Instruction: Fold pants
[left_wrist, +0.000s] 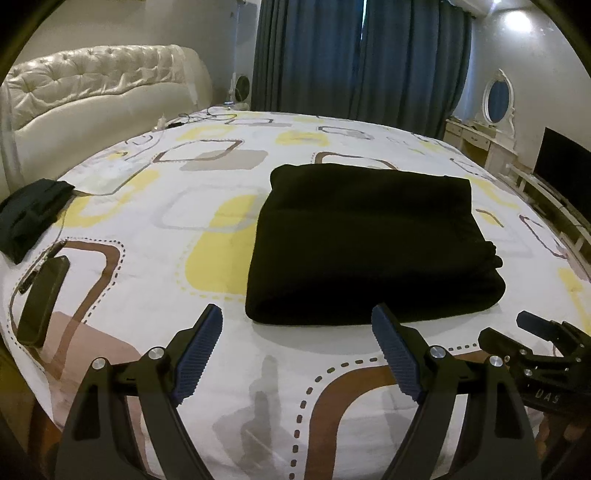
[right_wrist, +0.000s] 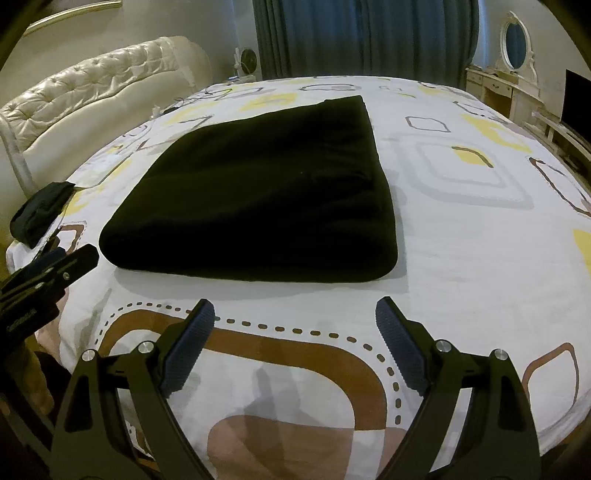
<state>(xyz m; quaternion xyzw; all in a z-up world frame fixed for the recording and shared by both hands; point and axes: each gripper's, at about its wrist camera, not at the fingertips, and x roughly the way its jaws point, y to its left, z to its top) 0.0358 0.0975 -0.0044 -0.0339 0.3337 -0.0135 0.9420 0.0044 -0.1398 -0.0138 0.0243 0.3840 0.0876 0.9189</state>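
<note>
Both tools, left tool (left_wrist: 297, 325) and right tool (right_wrist: 295, 317), level, spread wide, side by side near folded black pants (left_wrist: 369, 247).

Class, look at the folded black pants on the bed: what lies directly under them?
The black pants rest on the patterned bedsheet, which shows all around them. The sheet beneath the pants is covered, so nothing there can be seen.

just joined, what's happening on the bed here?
A person holds a claw in each hand for folding pants. The black pants already lie on the patterned bedsheet as a compact folded rectangle. The left claw and right claw are both open, holding nothing, just short of the bundle's near edge. Another dark garment and a phone lie off to the left.
</note>
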